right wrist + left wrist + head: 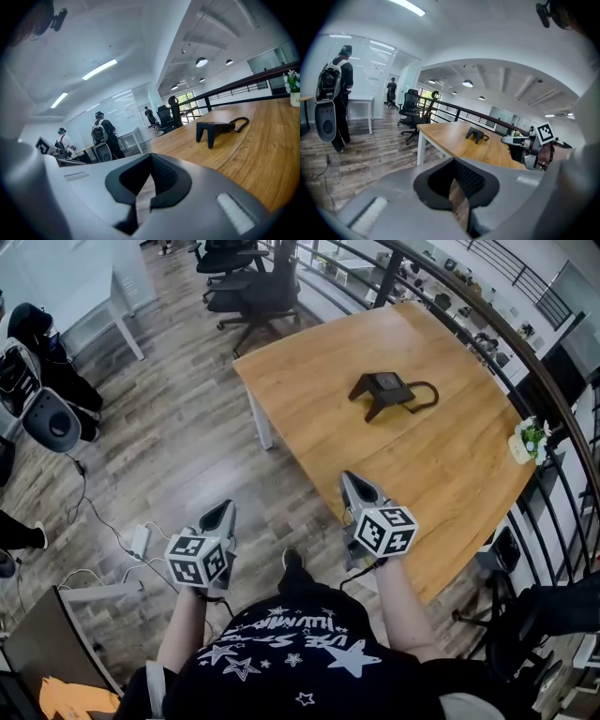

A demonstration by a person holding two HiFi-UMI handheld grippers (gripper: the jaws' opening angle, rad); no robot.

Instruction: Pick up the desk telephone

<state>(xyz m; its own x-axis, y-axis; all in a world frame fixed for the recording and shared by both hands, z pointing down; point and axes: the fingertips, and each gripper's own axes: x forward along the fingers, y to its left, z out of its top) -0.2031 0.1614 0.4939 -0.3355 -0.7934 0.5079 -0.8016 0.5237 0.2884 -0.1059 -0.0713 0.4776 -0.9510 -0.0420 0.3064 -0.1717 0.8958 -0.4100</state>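
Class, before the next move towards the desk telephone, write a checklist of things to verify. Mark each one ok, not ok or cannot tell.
1. The desk telephone is in sight on the table: ok.
2. Space around it is free, as the flower pot stands apart at the table's edge: ok.
3. Nothing in the left claw: ok.
4. Nothing in the right claw: ok.
5. Jaws apart for a grasp: not ok, both are shut.
6. The cord is free to lift: cannot tell.

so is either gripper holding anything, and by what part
Nothing. The left gripper and right gripper are both shut and empty; the desk telephone sits untouched on the table.
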